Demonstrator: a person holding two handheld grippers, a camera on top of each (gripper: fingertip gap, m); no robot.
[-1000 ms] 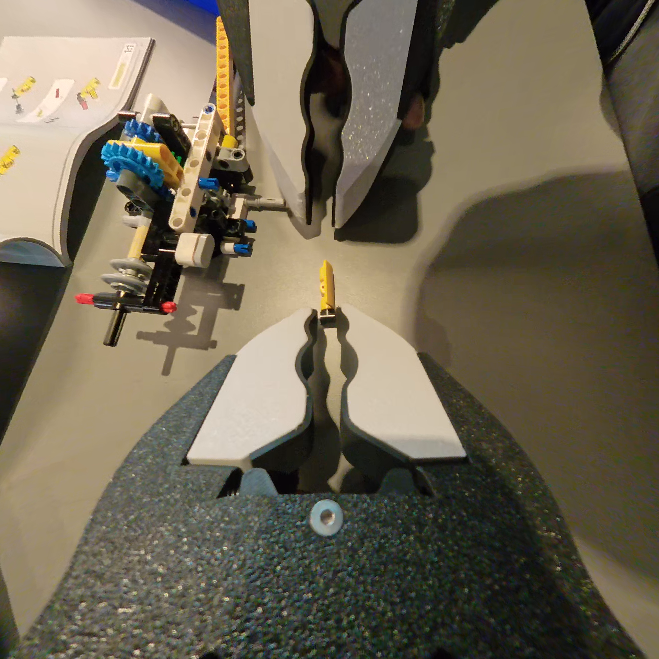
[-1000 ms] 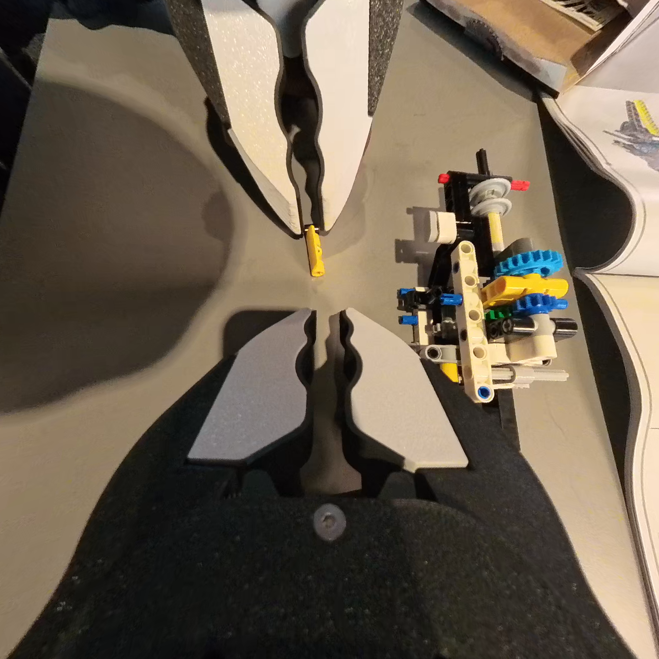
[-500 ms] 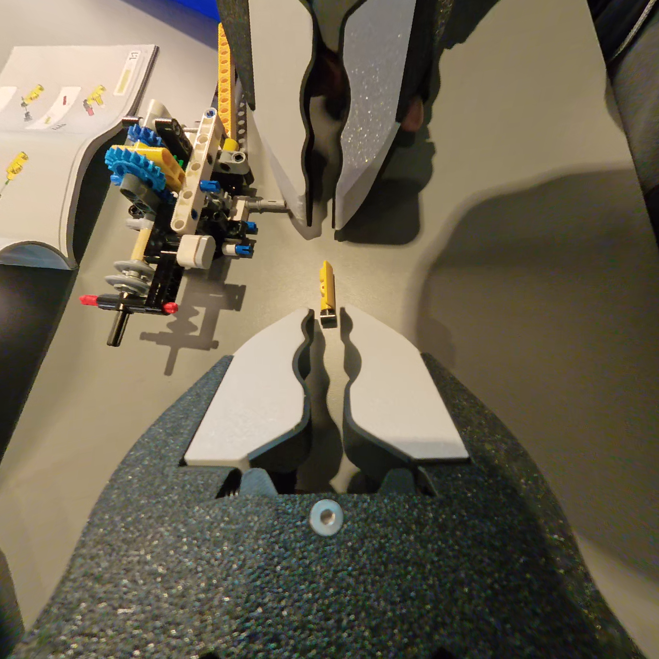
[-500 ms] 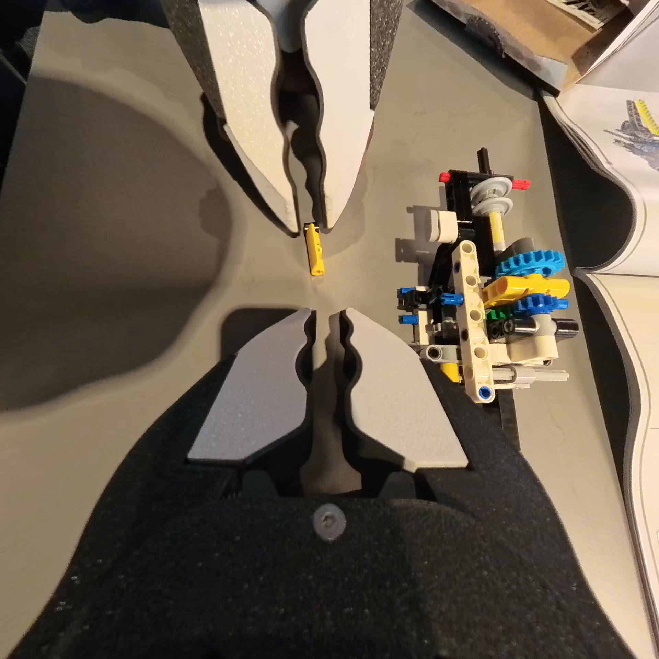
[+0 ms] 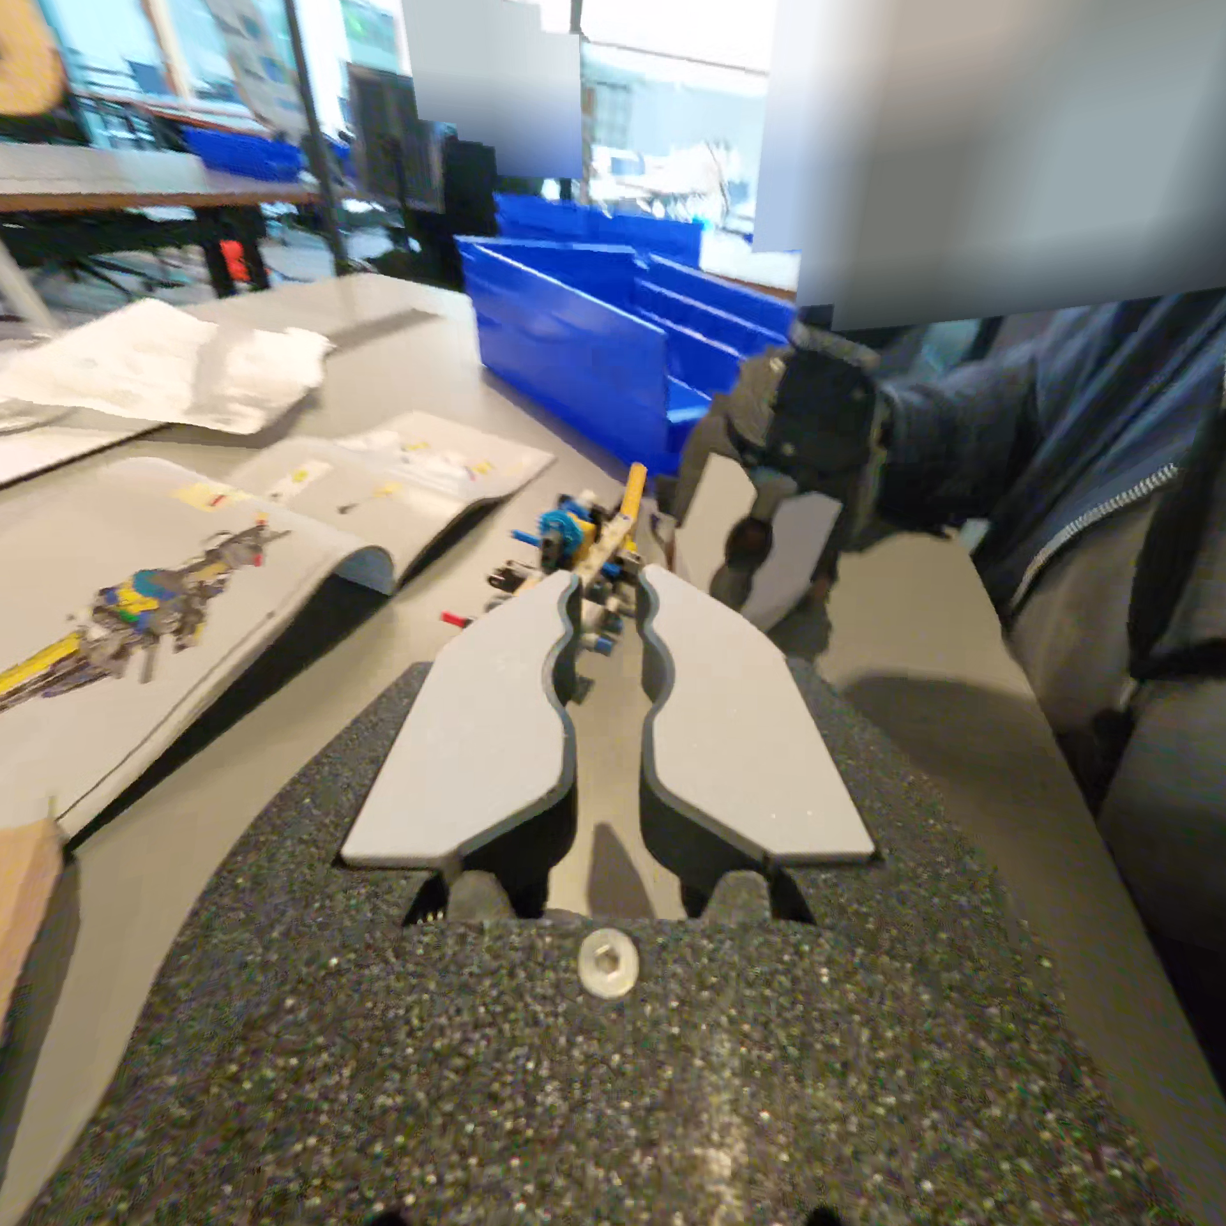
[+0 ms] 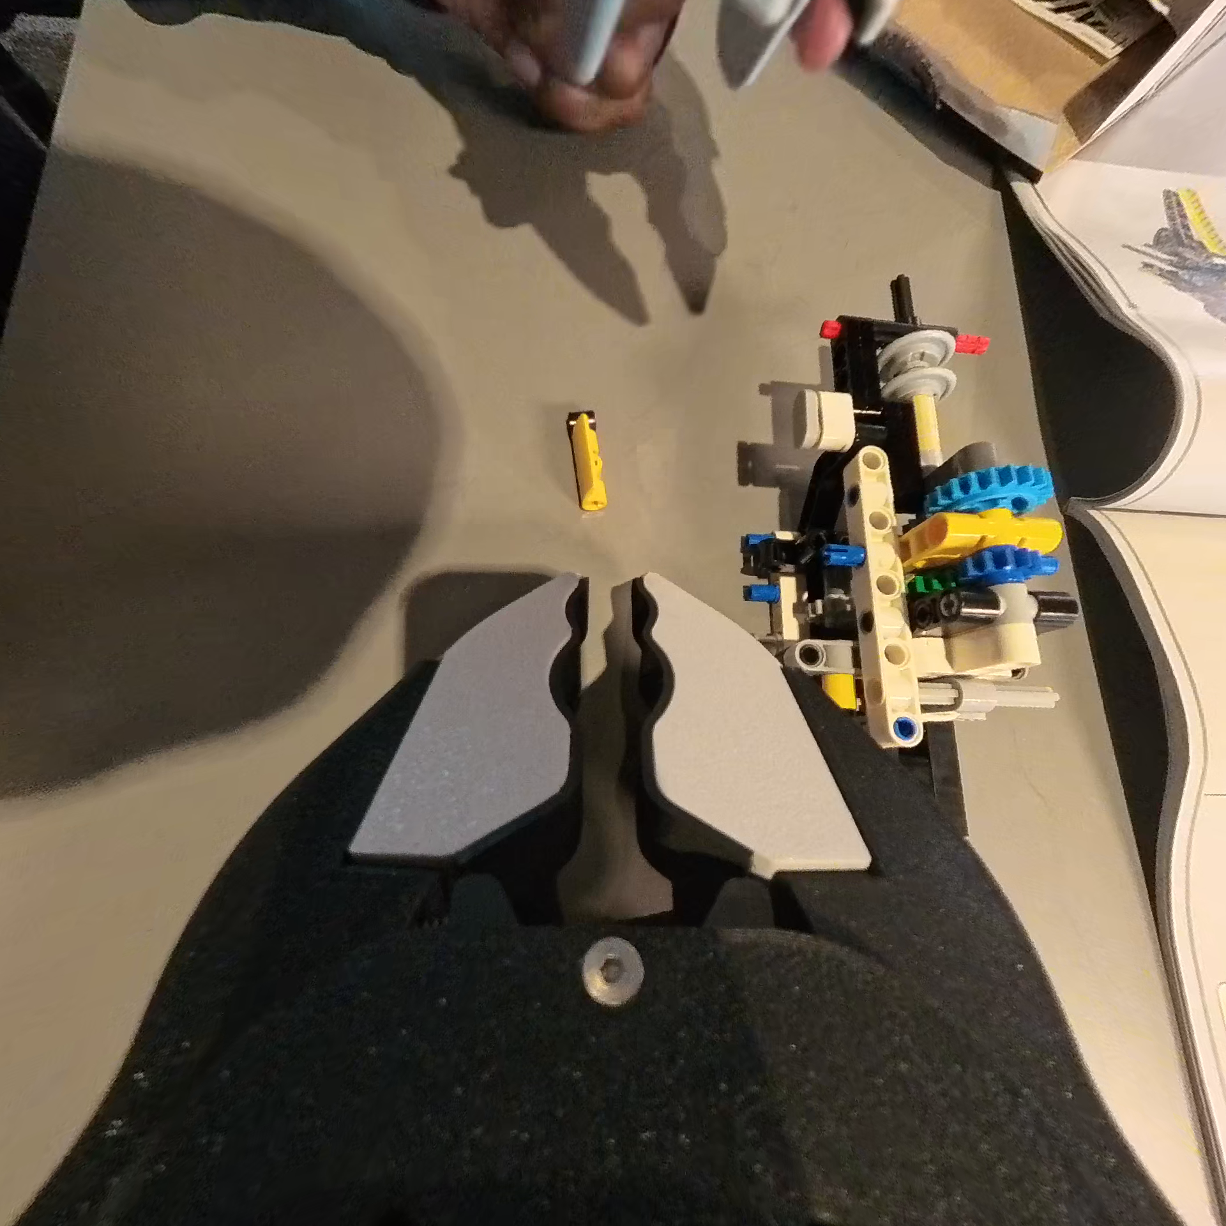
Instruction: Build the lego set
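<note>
A small yellow pin with a black end lies loose on the grey table, free of both grippers. The partly built lego model, with blue gears, a white beam and black frame, stands to its right; it also shows in the left wrist view. My right gripper is slightly open and empty, low over the table just short of the pin. My left gripper is open and empty, raised and tilted toward the model; it shows blurred at the top of the right wrist view.
An open instruction booklet lies left of the model, also at the right edge of the right wrist view. Blue bins stand behind the table. A cardboard box sits at the far corner. A person's sleeve is on the right. Spacing between my two grippers at the tips: around 12 cm. To the small yellow pin: right tips about 4 cm, left tips about 10 cm.
My left gripper has let go of the yellow pin, lifted away and tilted up toward the model. The pin stays on the table. The right gripper has barely moved.
</note>
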